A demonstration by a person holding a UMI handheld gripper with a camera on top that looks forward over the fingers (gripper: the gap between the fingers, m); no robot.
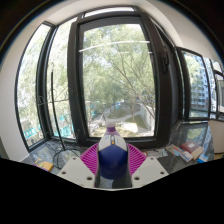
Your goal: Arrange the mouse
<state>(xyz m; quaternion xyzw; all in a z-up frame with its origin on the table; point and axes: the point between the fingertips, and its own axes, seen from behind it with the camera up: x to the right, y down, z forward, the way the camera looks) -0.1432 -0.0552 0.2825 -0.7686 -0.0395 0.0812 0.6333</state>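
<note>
A blue and white mouse (111, 155) is held up in the air between my two fingers, its nose pointing away toward the window. My gripper (112, 158) is shut on the mouse, with the magenta pads (91, 158) pressed against both of its sides. The lower rear part of the mouse is hidden behind the gripper body.
A large dark-framed window (117, 70) fills the view ahead, with trees outside. Below it runs a cluttered sill or desk with a blue item (46, 164) at the left and small objects (187, 150) at the right.
</note>
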